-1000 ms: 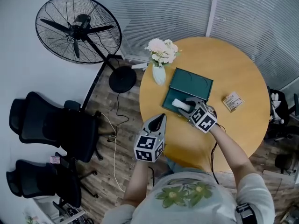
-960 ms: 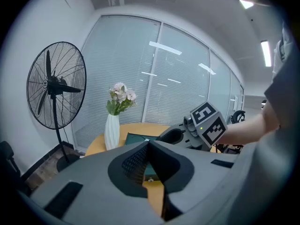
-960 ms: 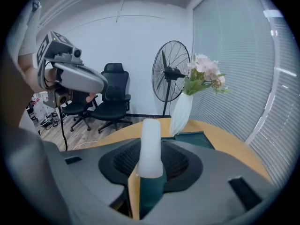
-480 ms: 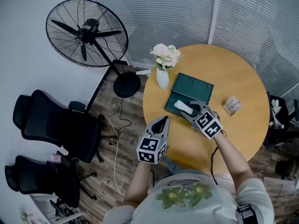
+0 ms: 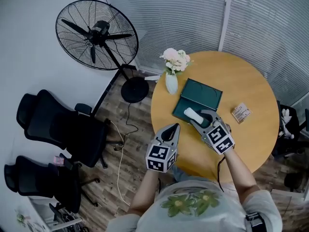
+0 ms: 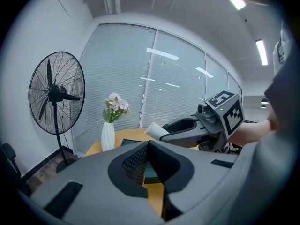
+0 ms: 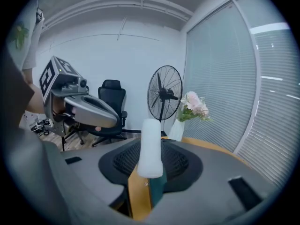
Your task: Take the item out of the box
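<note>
White item gripped in the right tongs, held just above the near end of the open green box on the table; left tongs closed, empty, near-left of the box

Grey left claw and right claw bear black-and-white marker cubes; pale shirt, green flower print.
</note>
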The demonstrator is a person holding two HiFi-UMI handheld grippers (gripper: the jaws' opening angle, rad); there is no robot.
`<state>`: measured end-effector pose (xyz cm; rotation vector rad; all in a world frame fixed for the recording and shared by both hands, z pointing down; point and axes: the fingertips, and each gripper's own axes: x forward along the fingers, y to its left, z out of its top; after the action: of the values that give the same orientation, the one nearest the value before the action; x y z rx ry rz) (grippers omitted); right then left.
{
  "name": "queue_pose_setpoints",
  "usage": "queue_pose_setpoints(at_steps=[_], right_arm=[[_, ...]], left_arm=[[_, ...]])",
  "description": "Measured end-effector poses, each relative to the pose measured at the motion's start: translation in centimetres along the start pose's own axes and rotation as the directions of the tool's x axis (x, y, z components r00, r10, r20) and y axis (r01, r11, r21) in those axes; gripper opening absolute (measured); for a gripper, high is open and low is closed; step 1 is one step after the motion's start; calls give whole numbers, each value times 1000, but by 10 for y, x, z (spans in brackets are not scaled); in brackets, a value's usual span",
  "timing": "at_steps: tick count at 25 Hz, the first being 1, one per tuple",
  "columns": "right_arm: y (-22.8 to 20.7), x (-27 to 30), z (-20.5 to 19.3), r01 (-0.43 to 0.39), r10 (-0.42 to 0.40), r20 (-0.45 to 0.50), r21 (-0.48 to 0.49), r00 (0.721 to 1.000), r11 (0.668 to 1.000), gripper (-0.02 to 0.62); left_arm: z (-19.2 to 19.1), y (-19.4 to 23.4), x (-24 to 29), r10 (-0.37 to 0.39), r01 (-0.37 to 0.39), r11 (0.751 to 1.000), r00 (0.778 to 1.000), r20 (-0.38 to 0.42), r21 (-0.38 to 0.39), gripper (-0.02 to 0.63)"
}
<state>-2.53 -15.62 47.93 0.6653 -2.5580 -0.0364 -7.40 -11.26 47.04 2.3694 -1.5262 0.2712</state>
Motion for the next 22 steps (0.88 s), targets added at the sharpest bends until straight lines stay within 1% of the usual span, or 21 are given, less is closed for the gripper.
queue_pose_setpoints(at_steps=[4, 11, 18, 22], right_arm=[[9, -13, 4, 22, -22, 24, 3, 999, 1000, 143], [17, -26, 15, 36, -42, 81, 67, 996, 997, 143], [28, -35, 22, 32, -43, 126, 84, 991, 996, 141], [33, -38, 23, 21, -34, 128, 97, 991, 995, 141]], left_arm=[[1, -5, -5, 4, -4, 1000, 1000, 8, -3, 3], [0, -10, -12, 14, -14, 1000, 1000, 12, -8, 3], [0, -14, -19, 21, -21, 1000, 1000, 19, -2, 3], [1, -15, -23, 26, -26, 1000, 999, 24, 0, 3]])
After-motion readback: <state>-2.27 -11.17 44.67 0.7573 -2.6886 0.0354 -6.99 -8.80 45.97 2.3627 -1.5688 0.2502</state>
